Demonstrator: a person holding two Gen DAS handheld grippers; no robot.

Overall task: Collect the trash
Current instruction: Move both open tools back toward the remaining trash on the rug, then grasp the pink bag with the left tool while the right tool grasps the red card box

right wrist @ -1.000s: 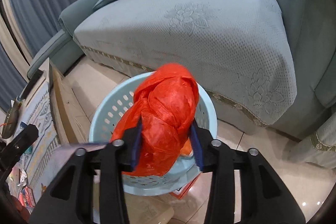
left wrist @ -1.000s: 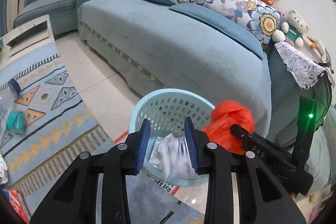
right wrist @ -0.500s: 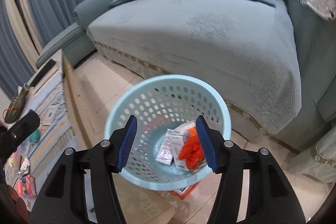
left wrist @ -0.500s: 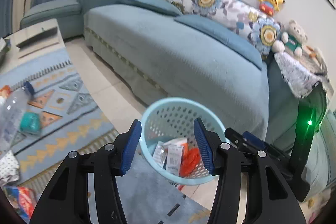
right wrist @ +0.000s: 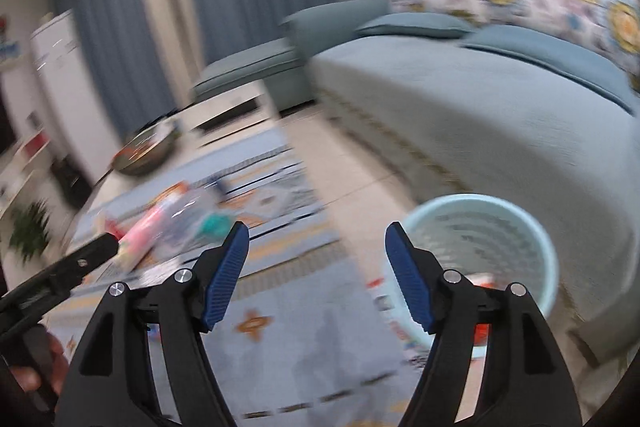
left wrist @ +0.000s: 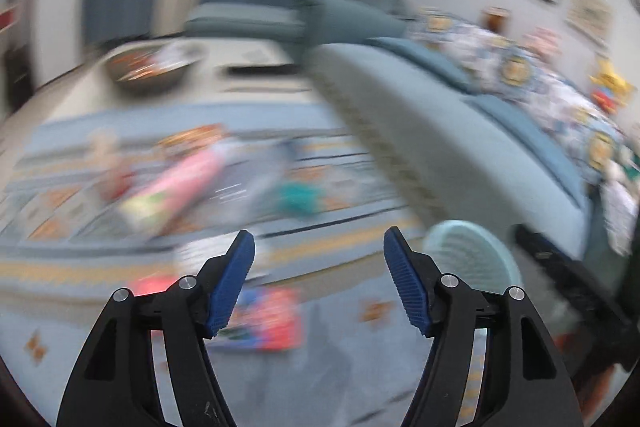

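Both views are smeared with blur. Our left tool [left wrist: 319,281] has its blue pads spread apart with nothing between them, the jaws having just been opening; the same goes for our right tool [right wrist: 317,277]. The pale blue perforated plastic basket [right wrist: 532,227] stands on the tiled floor against the grey-blue fabric sofa [right wrist: 500,115], with something red and white inside. Blurred litter, a pink packet [left wrist: 180,183] and a teal lump [left wrist: 298,197], lies on the blue patterned rug [left wrist: 352,239]. A dark bowl [left wrist: 150,69] sits on the low pale bench [left wrist: 260,57] beyond.
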